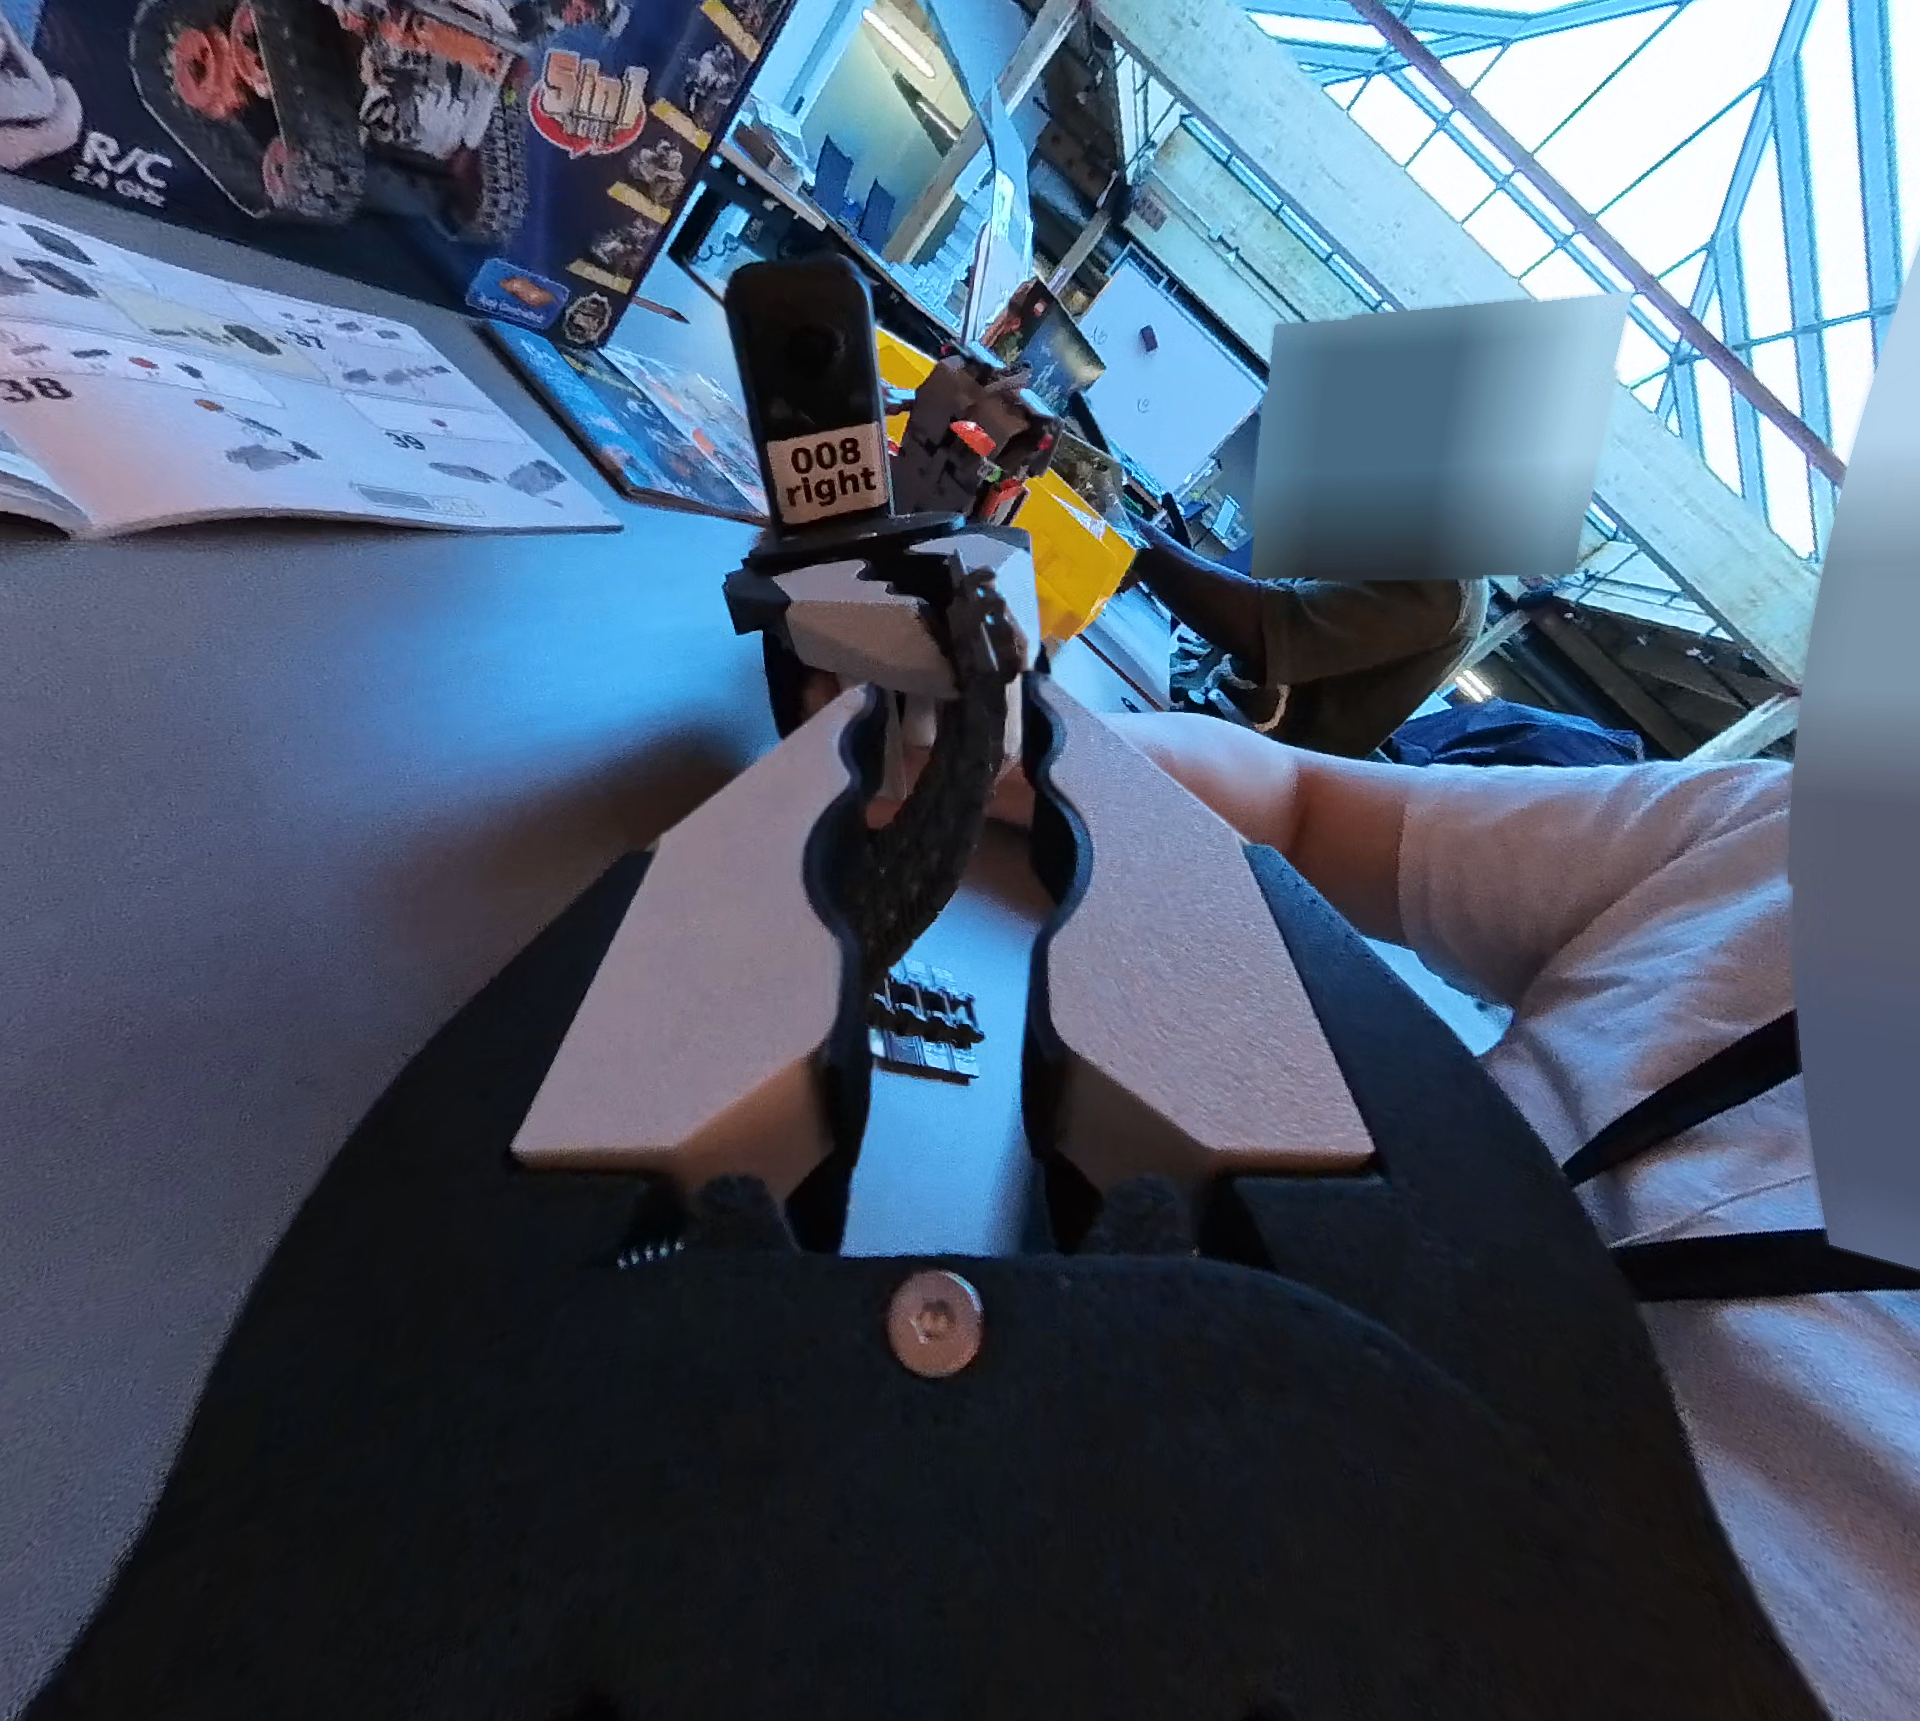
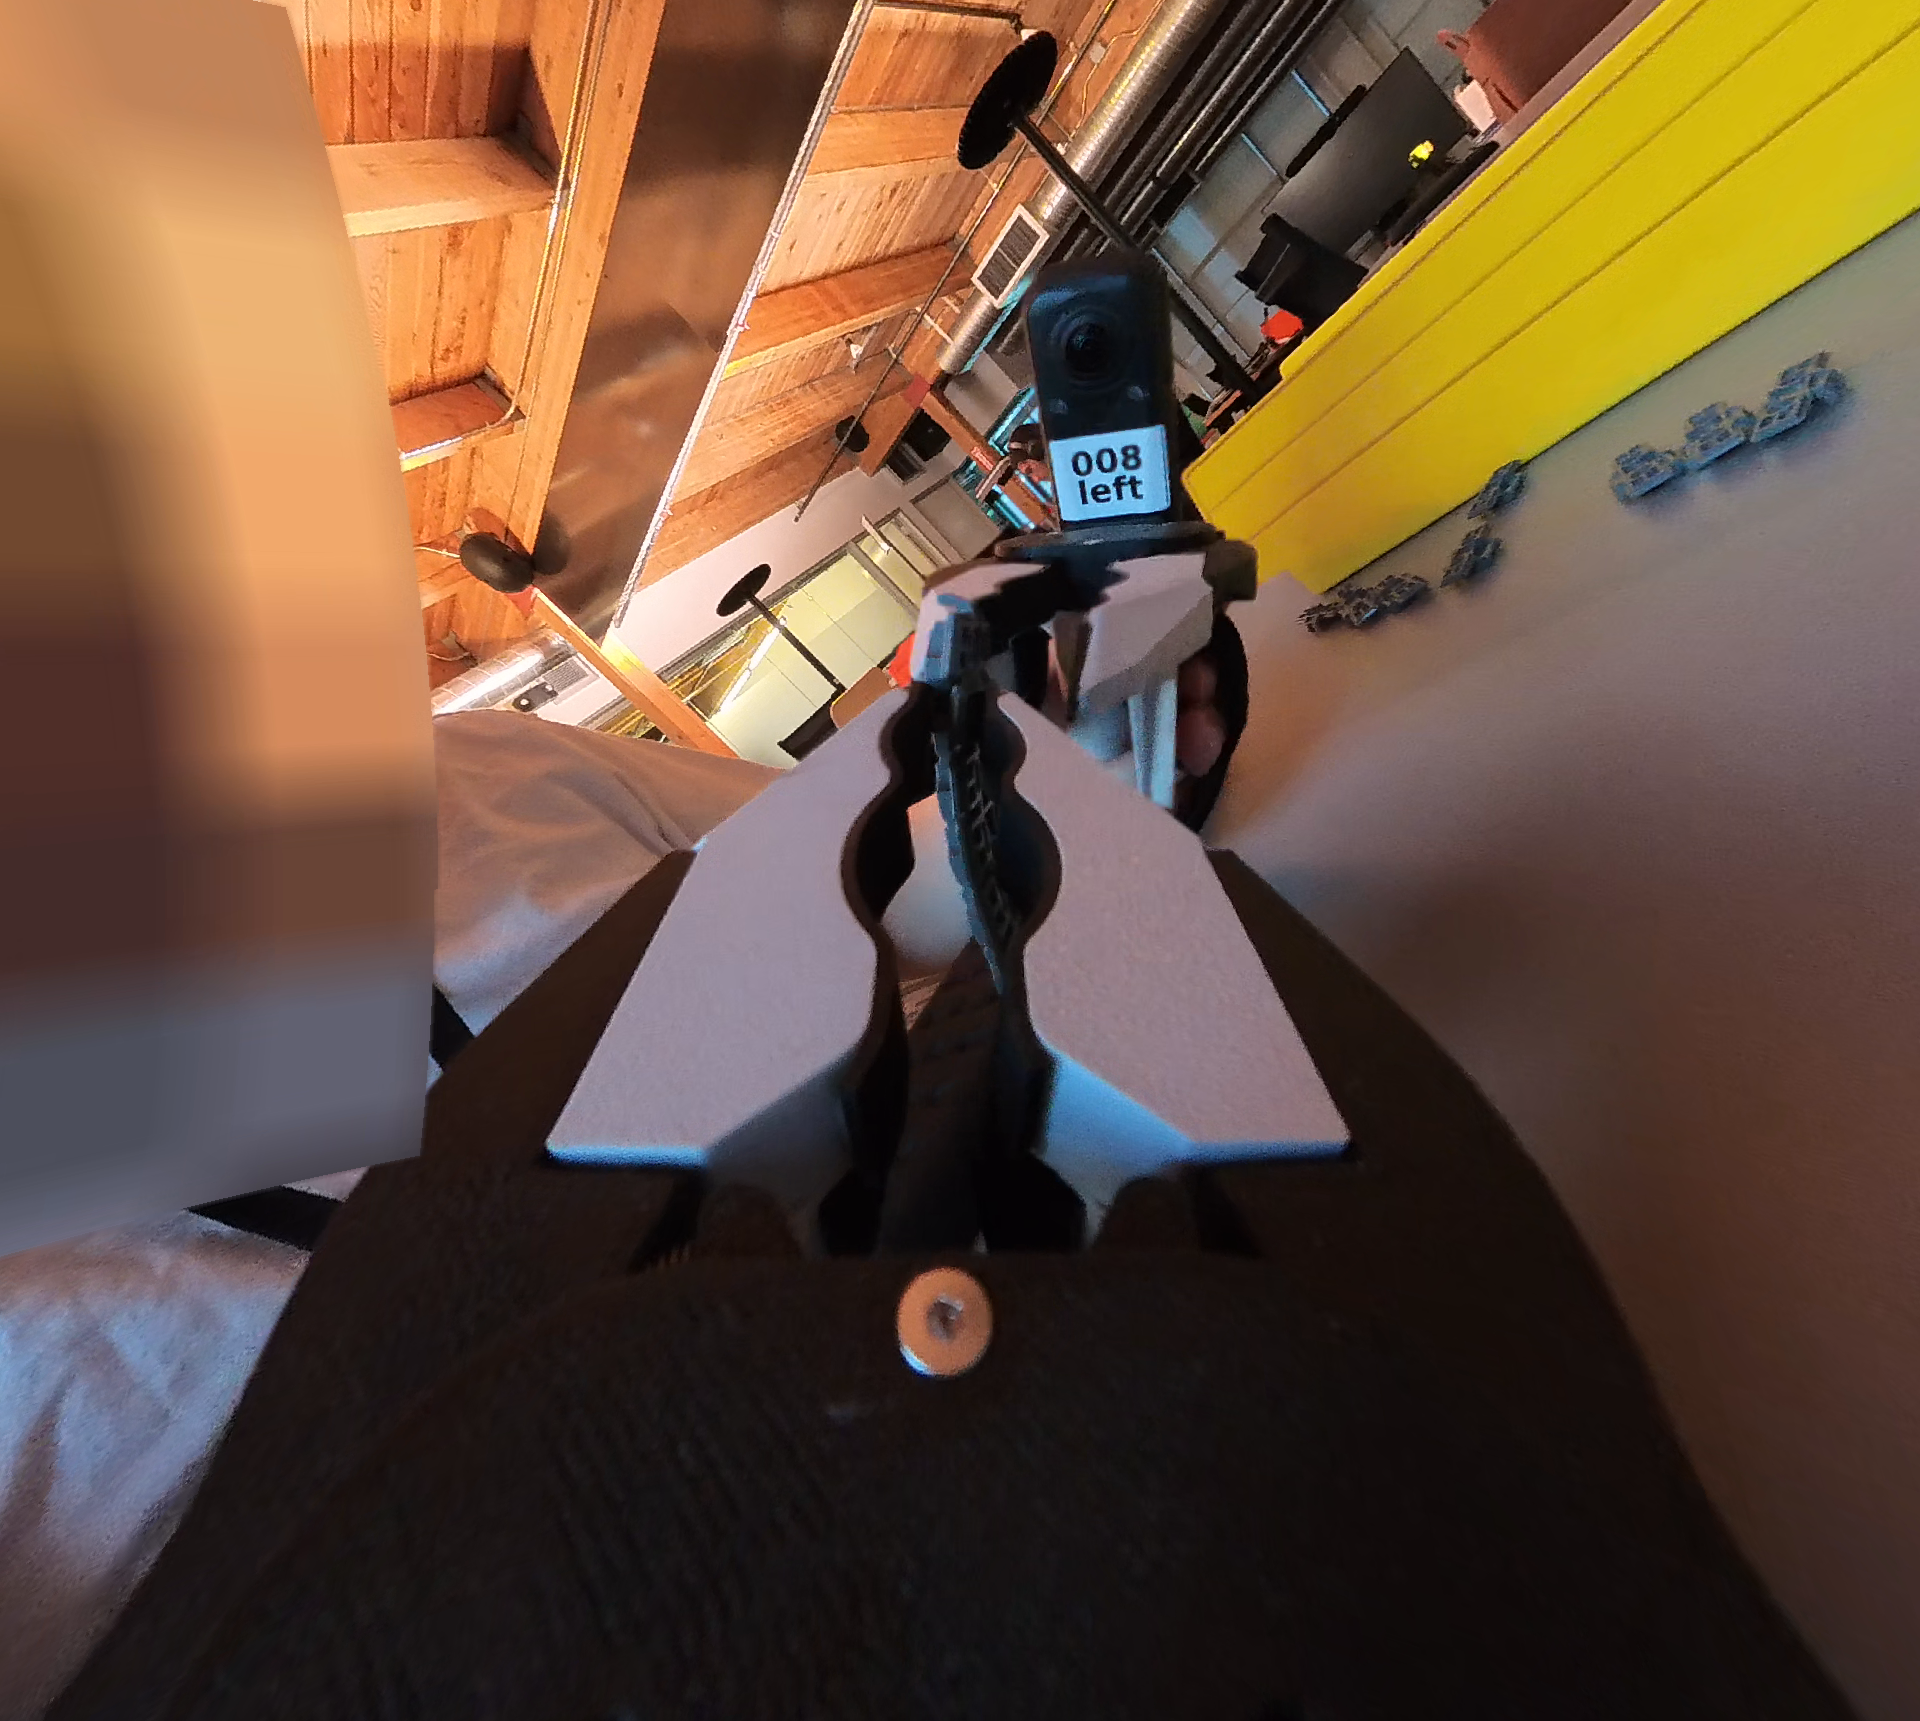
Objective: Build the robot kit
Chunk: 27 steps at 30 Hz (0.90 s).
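Note:
My left gripper point(image 1: 951, 721) and my right gripper point(image 2: 958, 715) face each other, tip to tip, low over the grey table point(image 1: 312, 840). A black toy track strip point(image 1: 925, 850) runs between the left gripper's fingers to the right gripper point(image 1: 935, 622) beyond, which pinches its far end. In the right wrist view the same strip point(image 2: 982, 840) passes between the right gripper's closed tips to the left gripper point(image 2: 997, 622). Both grippers are shut on it. A loose end point(image 1: 925, 1027) shows lower between the left fingers.
A toy kit box point(image 1: 395, 40) stands at the back left, with an open instruction booklet point(image 1: 239, 414) before it. A yellow bin point(image 2: 1558, 269) stands behind several small grey track pieces point(image 2: 1714, 435). A sleeved arm point(image 1: 1558, 892) is at the right. Another person point(image 1: 1351, 653) is farther back. The grippers are tip to tip, or close to it.

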Available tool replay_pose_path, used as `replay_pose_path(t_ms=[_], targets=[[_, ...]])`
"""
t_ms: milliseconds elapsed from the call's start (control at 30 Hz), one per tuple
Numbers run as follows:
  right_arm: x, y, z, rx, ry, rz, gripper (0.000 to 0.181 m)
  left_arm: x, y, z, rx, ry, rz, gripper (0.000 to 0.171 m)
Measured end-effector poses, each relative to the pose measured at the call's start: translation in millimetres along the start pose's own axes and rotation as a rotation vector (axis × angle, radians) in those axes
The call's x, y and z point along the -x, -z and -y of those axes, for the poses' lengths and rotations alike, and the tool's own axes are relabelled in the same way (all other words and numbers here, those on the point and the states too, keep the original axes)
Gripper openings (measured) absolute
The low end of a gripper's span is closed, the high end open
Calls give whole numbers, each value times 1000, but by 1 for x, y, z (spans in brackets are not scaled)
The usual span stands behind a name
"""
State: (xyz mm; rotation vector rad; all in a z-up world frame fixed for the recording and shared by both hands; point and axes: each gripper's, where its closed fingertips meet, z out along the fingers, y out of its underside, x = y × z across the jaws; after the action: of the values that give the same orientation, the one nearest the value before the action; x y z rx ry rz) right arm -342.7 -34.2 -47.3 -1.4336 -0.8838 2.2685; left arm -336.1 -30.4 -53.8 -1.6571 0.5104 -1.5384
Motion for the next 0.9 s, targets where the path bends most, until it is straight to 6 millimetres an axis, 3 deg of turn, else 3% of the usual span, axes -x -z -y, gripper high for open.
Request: replay_pose_path(t_ms=[300,900], targets=[[-5,-1,1,0,87,-62,6,-2,2,3,-16,27,-27,8],[-10,-2,1,-1,69,-103,12,3,4,0,12,-82,61,7]])
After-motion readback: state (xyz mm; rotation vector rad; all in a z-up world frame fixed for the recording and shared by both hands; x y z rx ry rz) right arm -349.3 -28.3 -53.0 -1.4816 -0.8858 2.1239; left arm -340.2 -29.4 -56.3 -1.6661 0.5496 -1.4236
